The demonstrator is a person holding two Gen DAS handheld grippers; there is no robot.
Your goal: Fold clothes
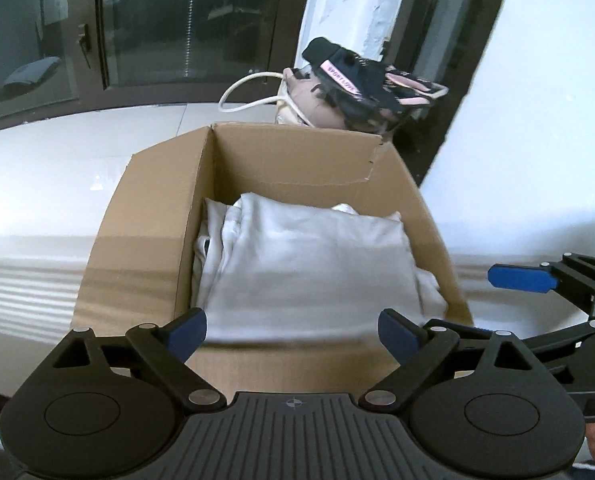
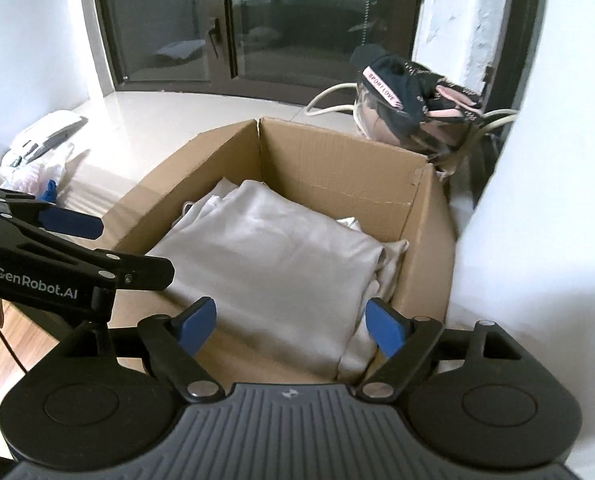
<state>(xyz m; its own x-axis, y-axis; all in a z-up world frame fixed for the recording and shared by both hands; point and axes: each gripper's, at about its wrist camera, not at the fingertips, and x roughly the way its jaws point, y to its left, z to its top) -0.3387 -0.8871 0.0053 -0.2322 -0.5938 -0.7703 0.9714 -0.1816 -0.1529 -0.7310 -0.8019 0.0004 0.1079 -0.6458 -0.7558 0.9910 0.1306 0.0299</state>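
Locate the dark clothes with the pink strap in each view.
Left wrist: dark clothes upper centre-right, behind the cardboard box.
Right wrist: dark clothes upper right, behind the box's far right corner.
Shared landmark: the torn notch in the box's far wall.

"GenRobot.AI" is printed in white on the black left gripper (image 2: 75, 222). "SPORT LOVE" runs along a pink band (image 2: 382, 89) on dark clothing.

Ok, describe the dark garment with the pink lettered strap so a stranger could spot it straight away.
Start at the open cardboard box holding folded pale cloth. Behind its far right corner, near the window, a beige bag with cream handles is stuffed full. The dark garment spills from its top: the only black-and-pink item, its pink strap printed SPORT LOVE.
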